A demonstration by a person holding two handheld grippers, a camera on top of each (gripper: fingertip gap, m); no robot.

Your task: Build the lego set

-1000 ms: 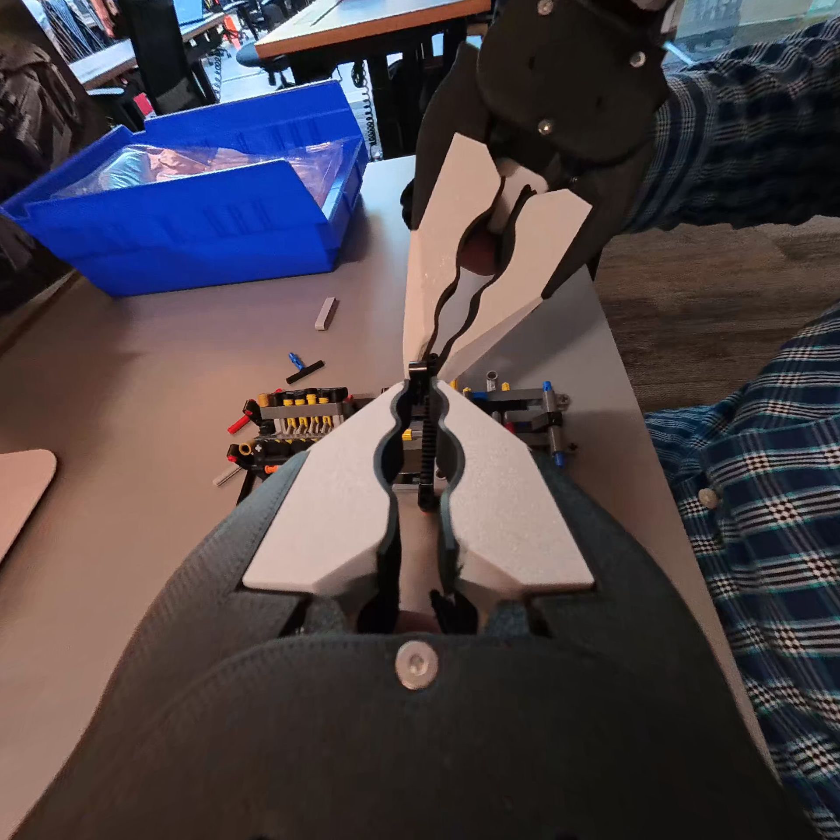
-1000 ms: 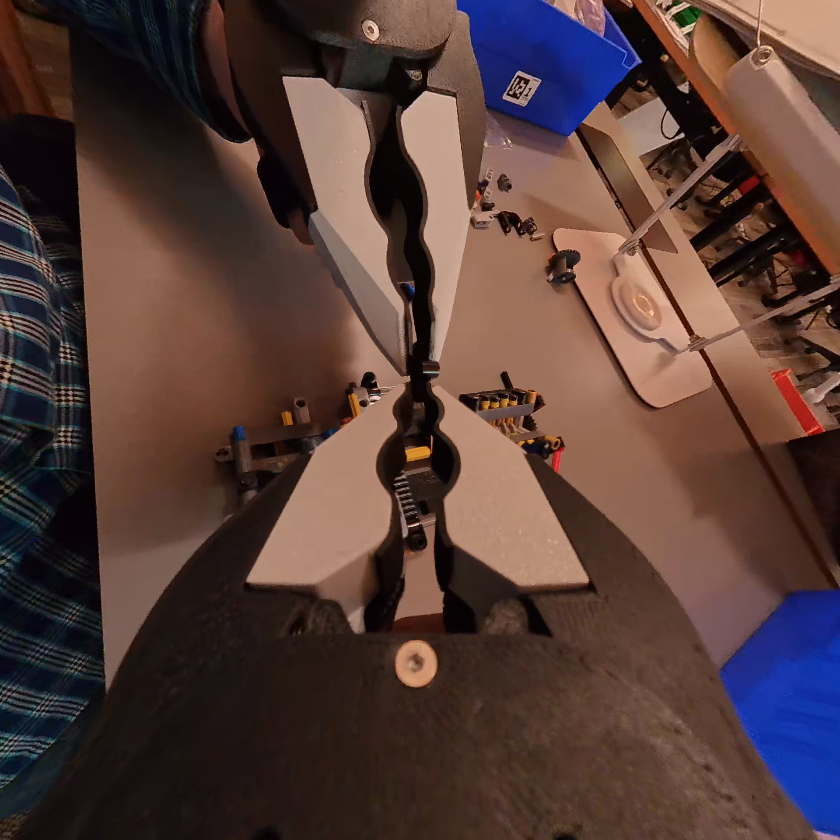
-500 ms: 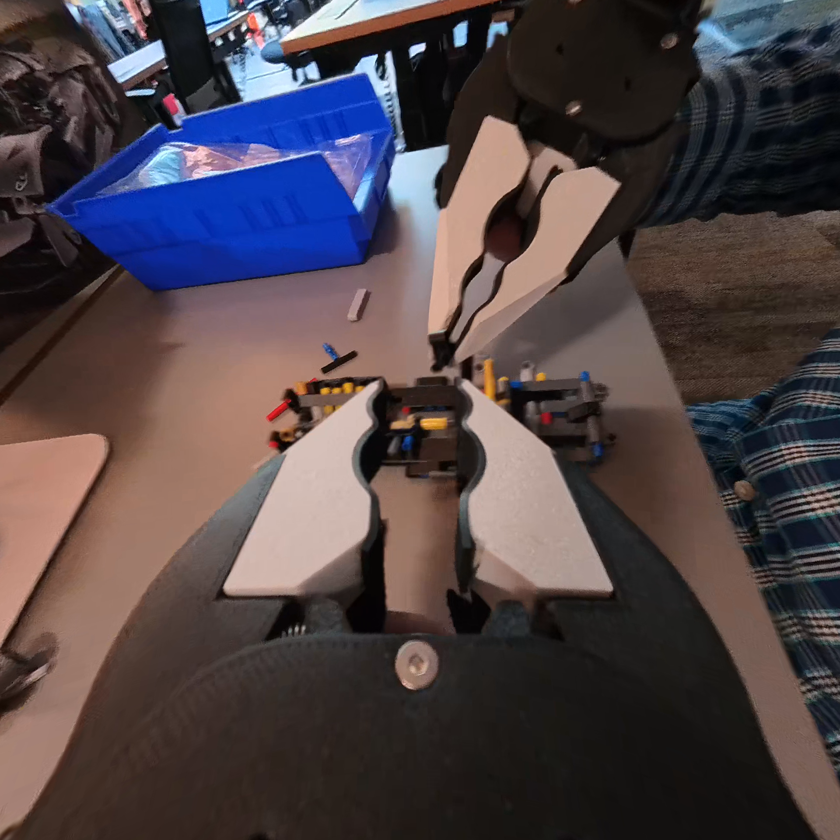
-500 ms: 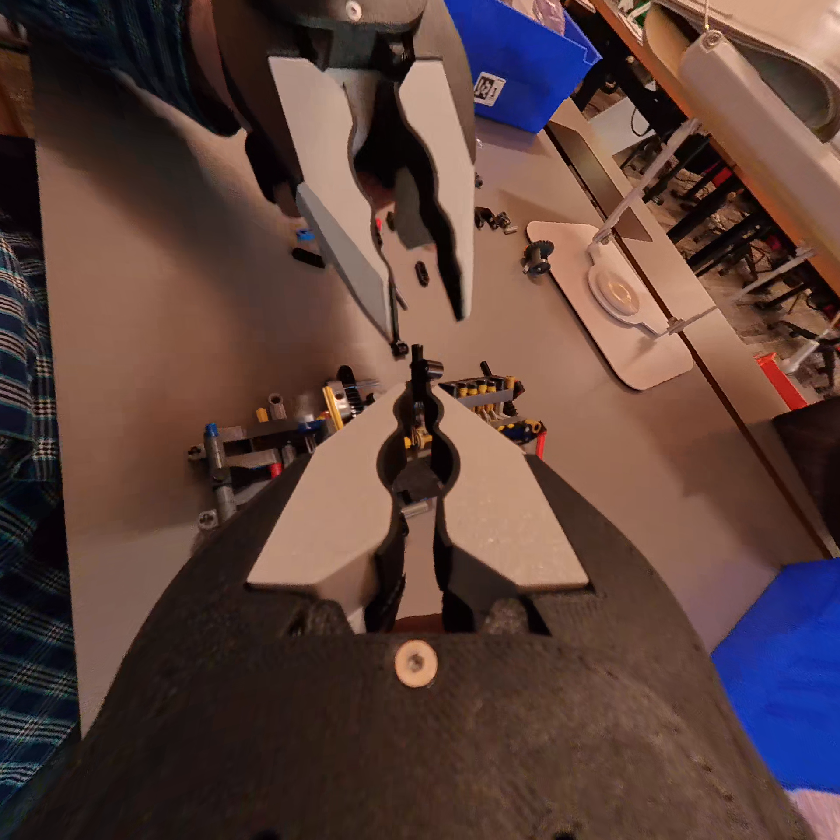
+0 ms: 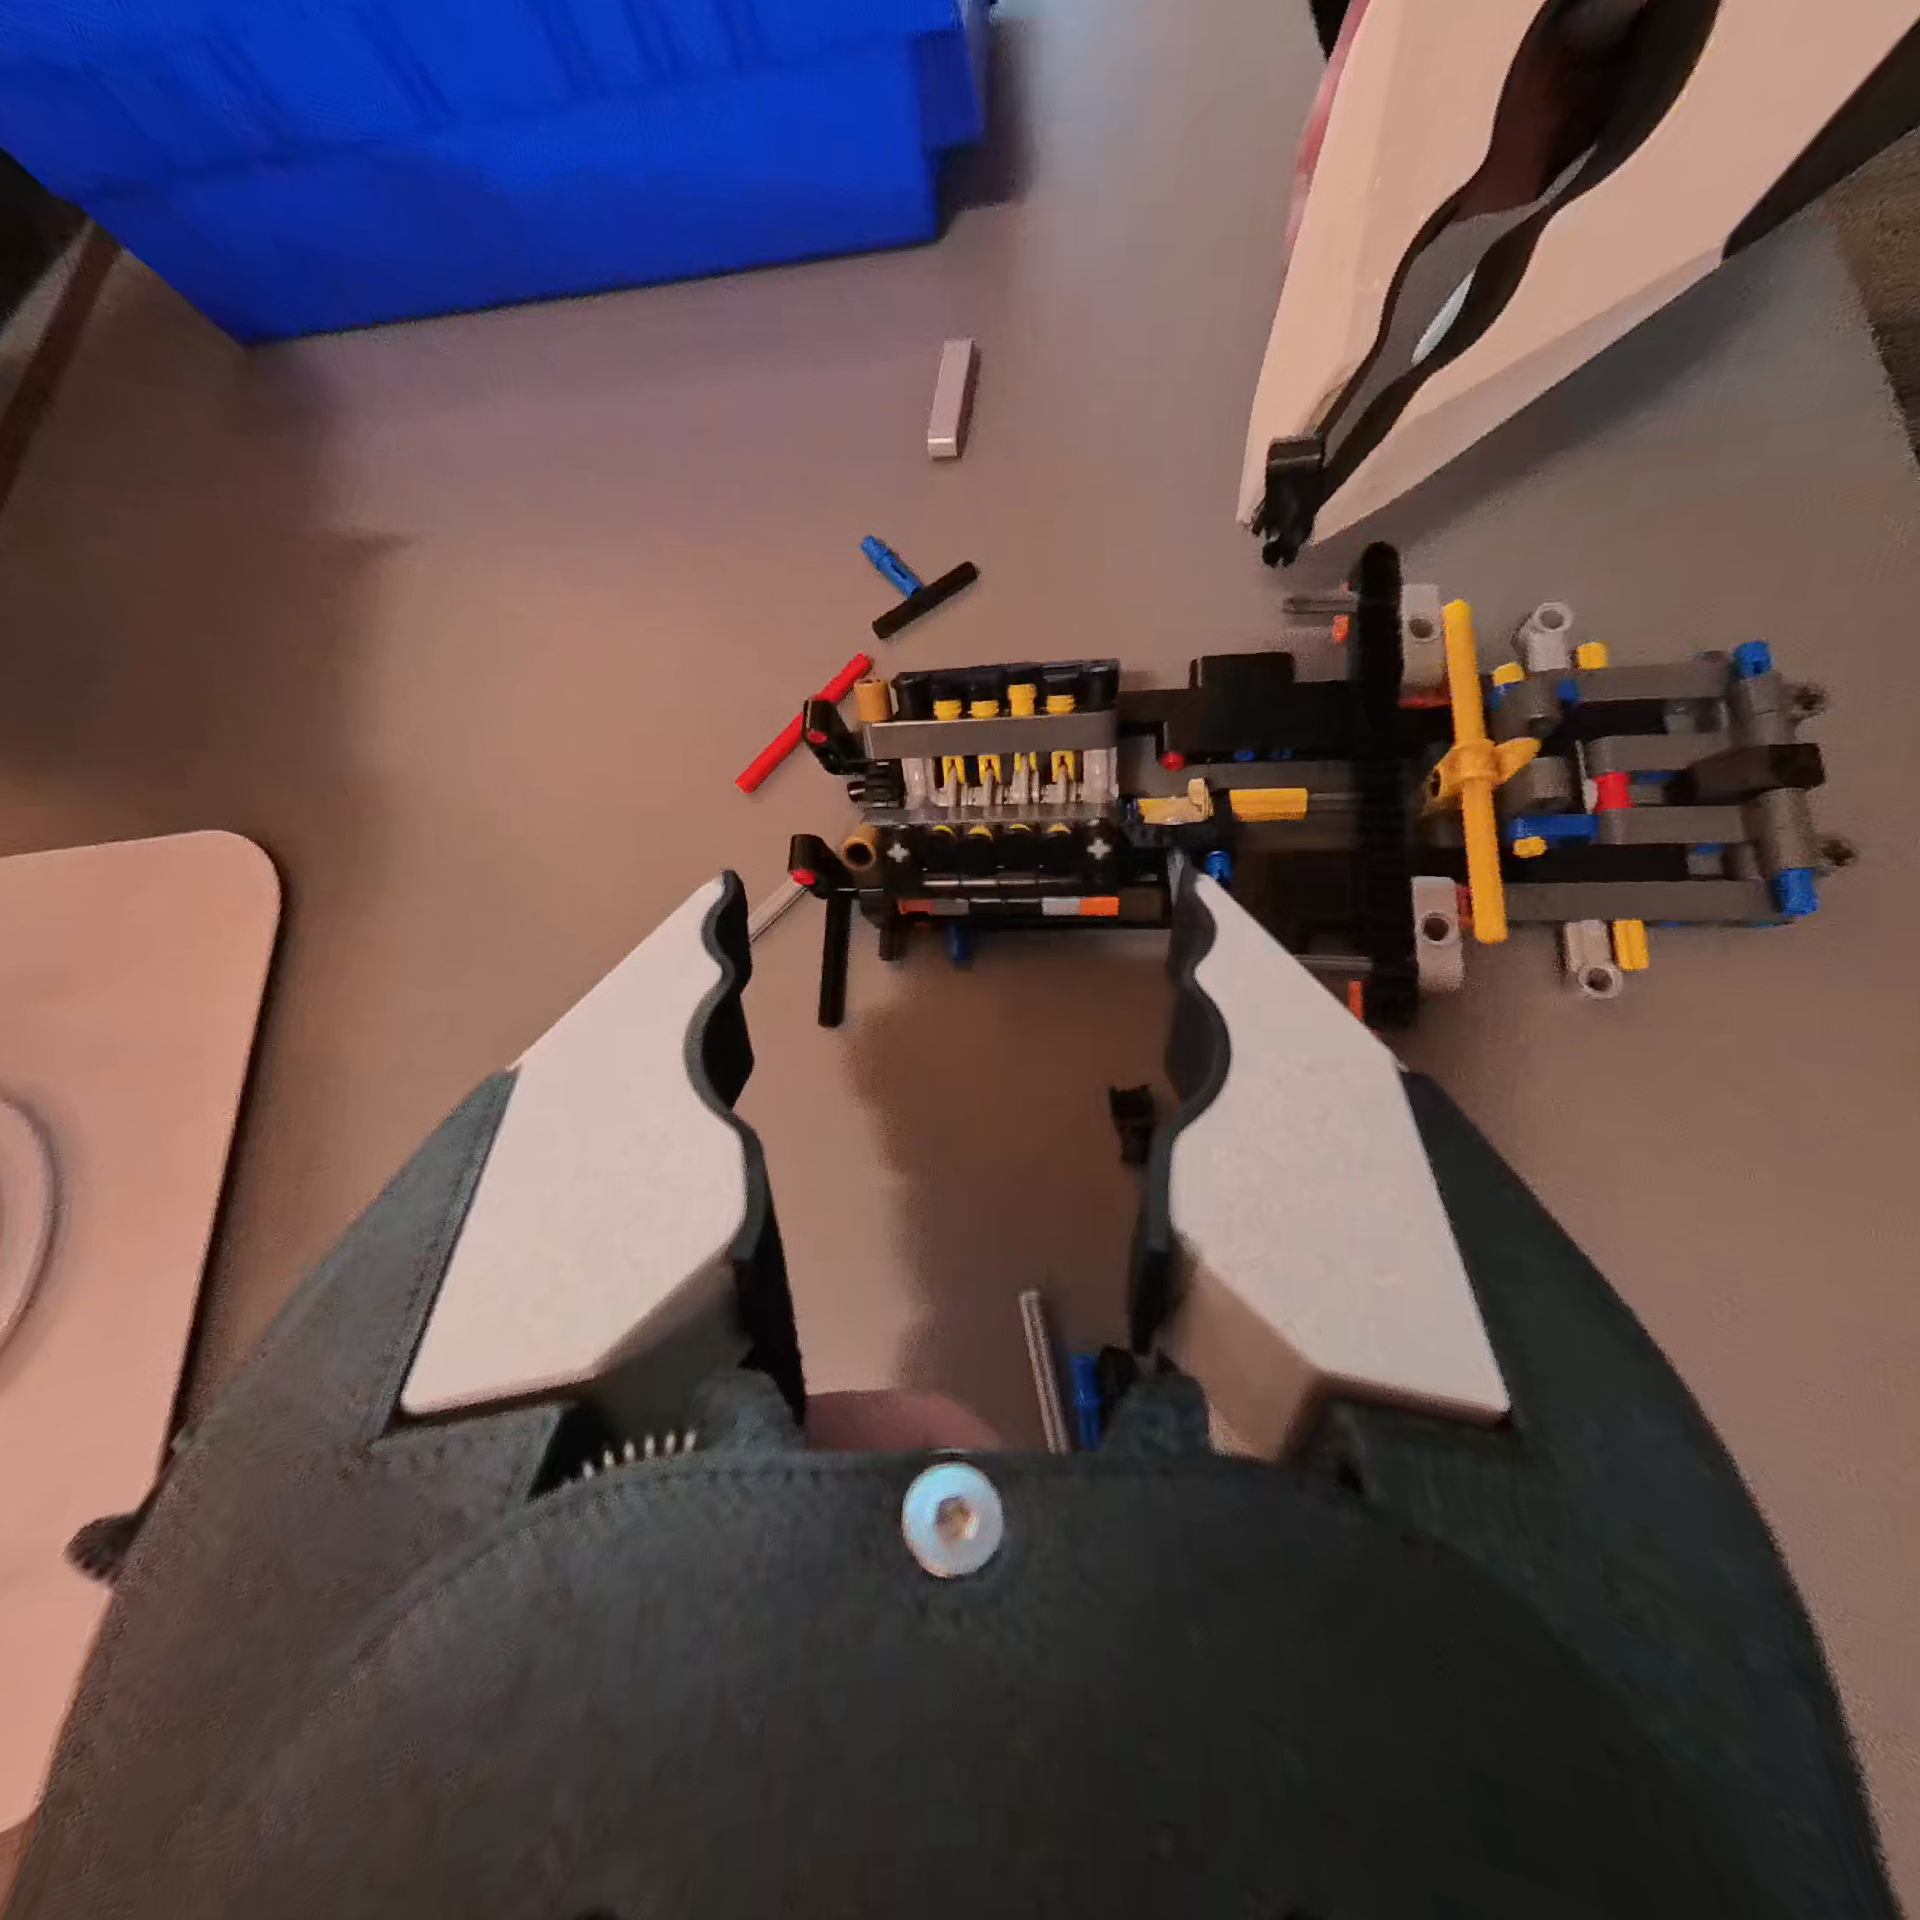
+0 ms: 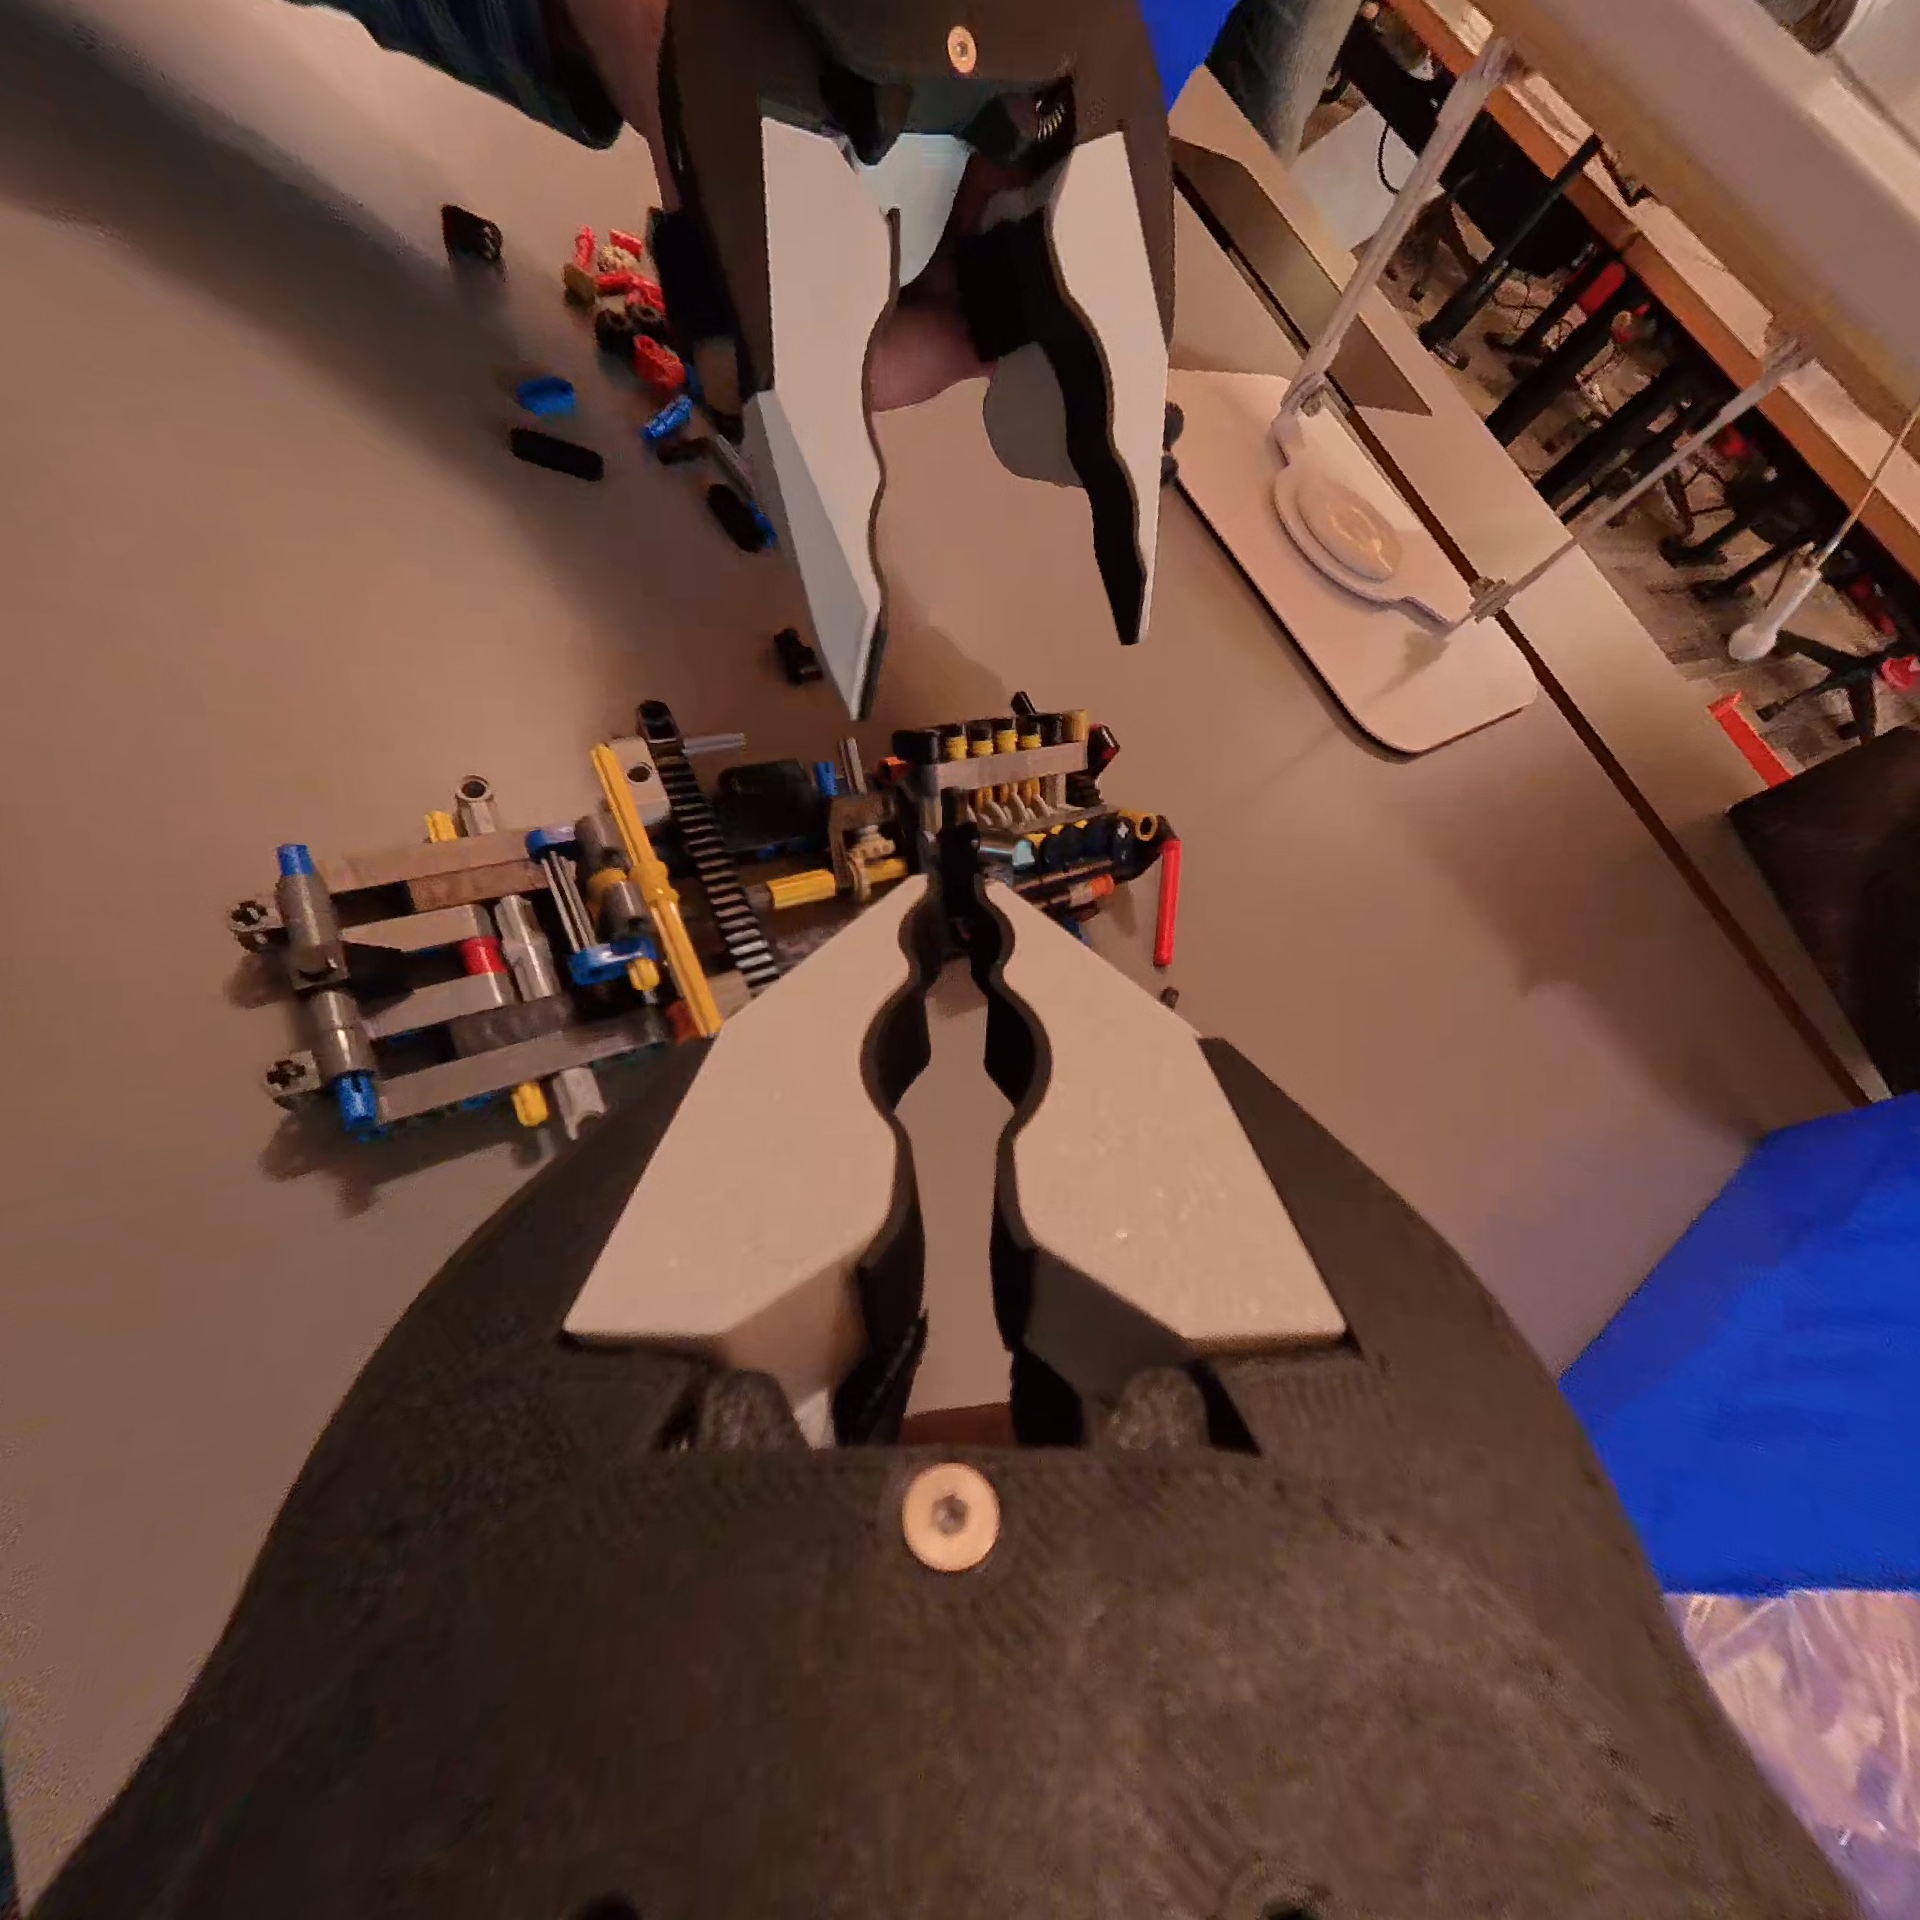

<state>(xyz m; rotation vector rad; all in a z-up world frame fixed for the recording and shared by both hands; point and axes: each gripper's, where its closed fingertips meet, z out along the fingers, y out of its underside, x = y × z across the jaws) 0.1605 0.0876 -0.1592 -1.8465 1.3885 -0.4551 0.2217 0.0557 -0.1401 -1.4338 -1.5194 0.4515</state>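
The lego model (image 5: pixel 1247 800) lies on the table, a long grey, black and yellow frame with an engine block at one end; it also shows in the right wrist view (image 6: pixel 675 904). A black toothed rack (image 5: pixel 1382 779) lies across it, also seen in the right wrist view (image 6: pixel 717 862). My left gripper (image 5: pixel 956 894) is open and empty, just short of the engine block; the right wrist view shows it from the front (image 6: pixel 997 665). My right gripper (image 6: pixel 961 899) is shut on a small black piece (image 6: pixel 961 862) above the model, and shows at the top right of the left wrist view (image 5: pixel 1288 509).
A blue bin (image 5: pixel 468 156) stands at the back left. Loose pieces lie near the model: a grey beam (image 5: pixel 953 398), a black axle (image 5: pixel 925 601), a red axle (image 5: pixel 800 727), and a pile (image 6: pixel 623 312). A beige pad (image 5: pixel 125 1039) lies at the left. The tips of one gripper are about 8 cm away from the tips of the other. The black axle (image 5: pixel 925 601) is about 9 cm from my right fingertips.
My left gripper opened, let go of the black rack and drew back; the rack now lies across the model. My right gripper kept its small black piece and pulled away from the left one.
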